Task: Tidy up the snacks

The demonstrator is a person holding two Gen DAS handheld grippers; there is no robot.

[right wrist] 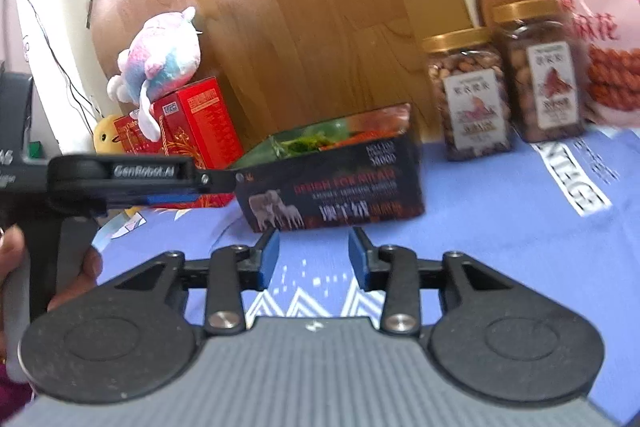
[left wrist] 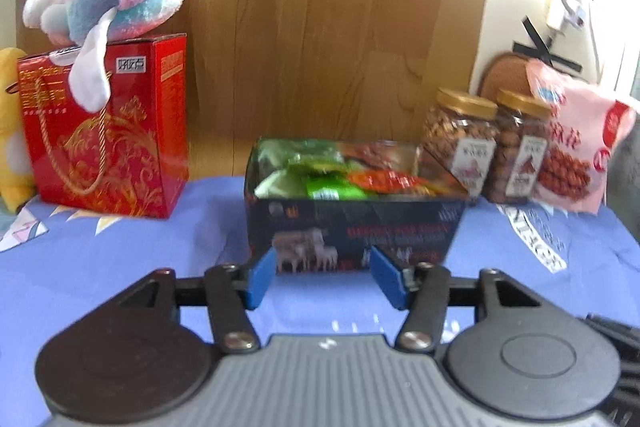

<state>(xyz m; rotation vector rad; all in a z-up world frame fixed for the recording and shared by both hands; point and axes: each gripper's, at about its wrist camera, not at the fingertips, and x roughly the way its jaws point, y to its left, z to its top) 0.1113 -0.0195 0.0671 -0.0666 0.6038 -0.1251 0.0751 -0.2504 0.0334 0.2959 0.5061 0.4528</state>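
Blue printed tablecloth (left wrist: 120, 267) against a wood board; dark snack box (left wrist: 352, 223) sits centre, already holding packets. 2 nut jars (right wrist: 468, 95) and pink snack bag (right wrist: 600, 27) stand right. Left gripper (left wrist: 323, 273) and right gripper (right wrist: 313, 259) both half-open, empty. Best approach: take nearest jar upright, squarely.

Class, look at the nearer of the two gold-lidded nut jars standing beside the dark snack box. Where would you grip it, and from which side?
Probably grip the nearer nut jar around its body just below the gold lid, coming in level from the front. It stands upright, and its front is open, while the dark snack box and second jar crowd its sides.
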